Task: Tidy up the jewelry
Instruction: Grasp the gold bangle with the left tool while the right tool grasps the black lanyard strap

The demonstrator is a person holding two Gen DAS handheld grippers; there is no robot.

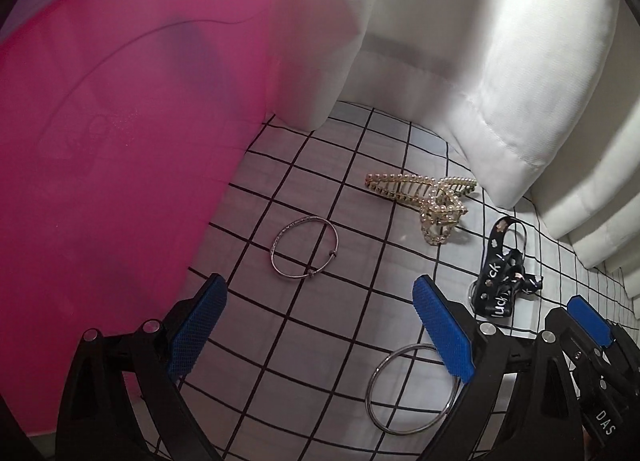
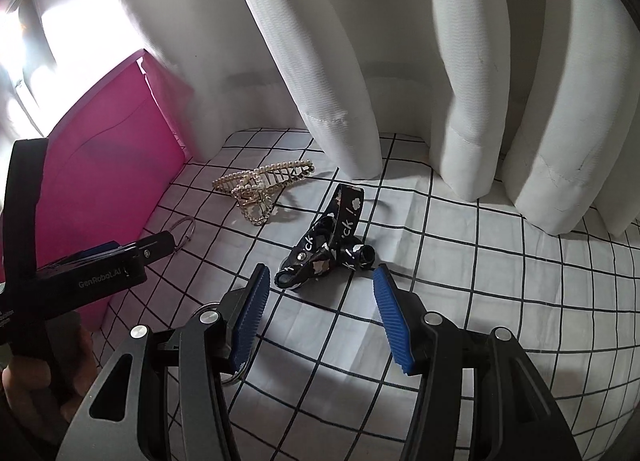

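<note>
Bangle (image 1: 305,249) on grid cloth (image 1: 344,301), L gripper (image 1: 316,325) open above, empty.

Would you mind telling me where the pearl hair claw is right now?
The pearl hair claw lies on the grid cloth near the white curtain, between the thin bangle and black ribbon.

A: Pink box (image 1: 120,141) is blurred, running off the left edge!
B: And the plain ring (image 2: 236,375) hides behind the right tongs (image 2: 316,321); the left tongs (image 2: 120,257) cover part of the bangle (image 2: 185,232).
</note>
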